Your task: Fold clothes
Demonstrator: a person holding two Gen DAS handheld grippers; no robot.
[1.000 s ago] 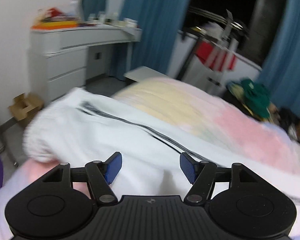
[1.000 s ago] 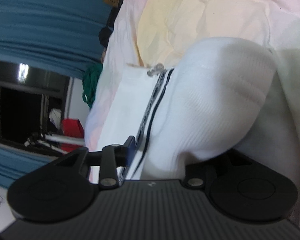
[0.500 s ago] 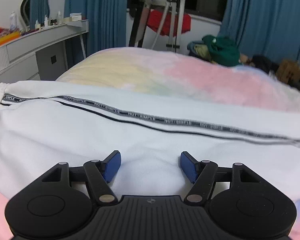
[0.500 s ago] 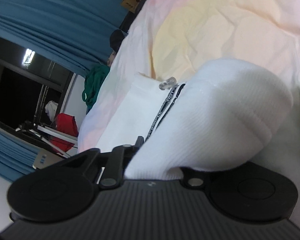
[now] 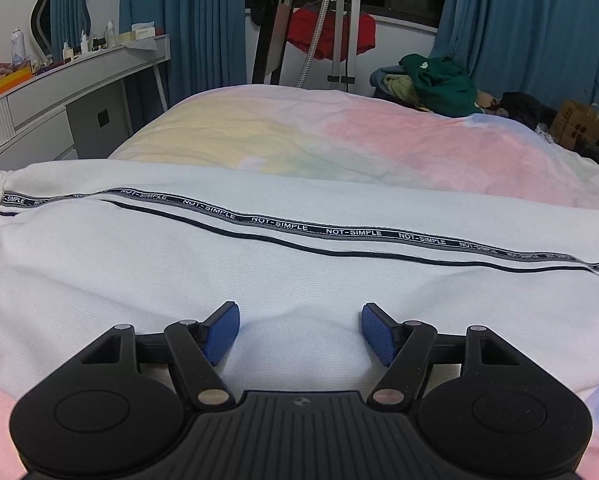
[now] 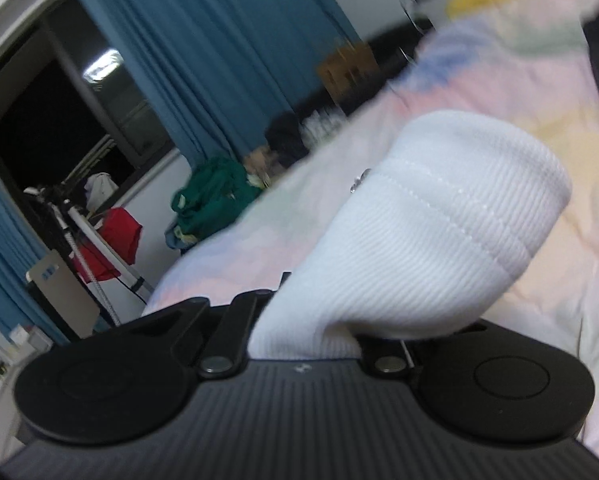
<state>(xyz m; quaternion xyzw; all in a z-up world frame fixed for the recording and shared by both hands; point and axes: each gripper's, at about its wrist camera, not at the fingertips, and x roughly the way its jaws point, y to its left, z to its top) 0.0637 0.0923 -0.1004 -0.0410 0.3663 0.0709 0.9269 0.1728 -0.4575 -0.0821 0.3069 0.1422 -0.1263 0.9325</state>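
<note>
White trousers [image 5: 259, 264] with a black "NOT-SIMPLE" side stripe [image 5: 351, 233] lie across the pastel bedspread [image 5: 379, 140]. My left gripper [image 5: 299, 330] is open, its blue pads [image 5: 221, 334] low over the white cloth with a small fold bulging between them. In the right wrist view my right gripper [image 6: 319, 320] is shut on the ribbed white waistband [image 6: 439, 232], which drapes over the fingers and hides them; it is held above the bed.
A grey dresser [image 5: 59, 96] with bottles stands left of the bed. A drying rack with a red cloth [image 5: 331, 36] and blue curtains [image 5: 531, 20] are behind. A green clothes pile [image 5: 439, 80] and cardboard box [image 5: 575, 124] sit at the far right.
The left gripper swung to face along the bed and settled low over the trousers, still open. The right gripper lifted and tilted with the waistband; its view is now blurred.
</note>
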